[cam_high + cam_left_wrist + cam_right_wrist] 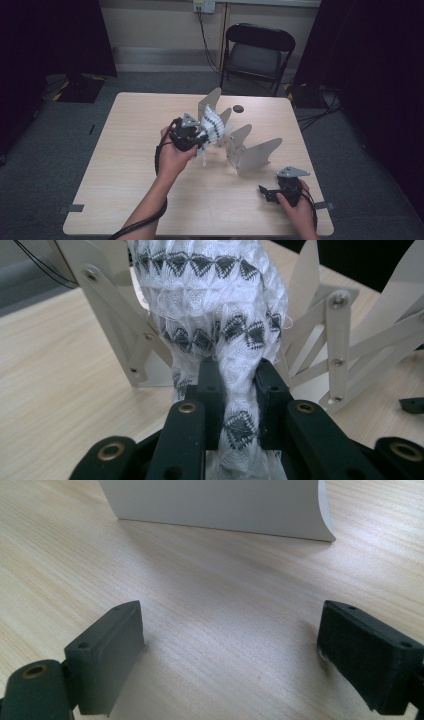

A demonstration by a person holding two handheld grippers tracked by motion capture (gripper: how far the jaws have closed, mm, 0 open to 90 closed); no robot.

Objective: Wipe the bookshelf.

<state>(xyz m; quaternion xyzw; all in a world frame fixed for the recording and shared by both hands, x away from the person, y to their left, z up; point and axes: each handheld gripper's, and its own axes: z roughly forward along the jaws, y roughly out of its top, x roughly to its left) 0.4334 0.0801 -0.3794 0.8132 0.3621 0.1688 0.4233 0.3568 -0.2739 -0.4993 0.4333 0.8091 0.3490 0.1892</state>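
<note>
**Patterned sock pinched at the folding rack, other gripper idle**

Black jaws rise from the bottom of the left gripper view, and between them the left gripper (235, 400) has a white knitted sock (215, 300) with rows of dark diamond pattern clamped tight; the jaws are closed down to the thickness of the fabric. Above the jaws, the sock bulges out and fills the upper centre of that frame, lying against the pale folding rack (340, 340), whose riveted slats cross behind it at left and right.

From the high view, the left gripper (200, 137) sits just left of centre, held by the person's left hand (172, 155), with the forearm entering from the bottom edge. The sock (212, 125) stands right beside it, draped over one of the rack's (252, 152) upright blades near the middle of the wooden table (125, 175). The rack spreads from the centre toward the right, its fan-shaped blades standing up.

In the lower right of the high view, the right gripper (267, 194) rests low over the table in the person's right hand (300, 207), well apart from the sock. Its own view shows the right gripper (230, 655) with jaws spread wide, holding nothing, bare table between them and one pale rack blade (220, 505) across the top of the frame.

A small dark disc (238, 108) lies on the table behind the rack, and a black folding chair (255, 55) stands beyond the far edge.
</note>
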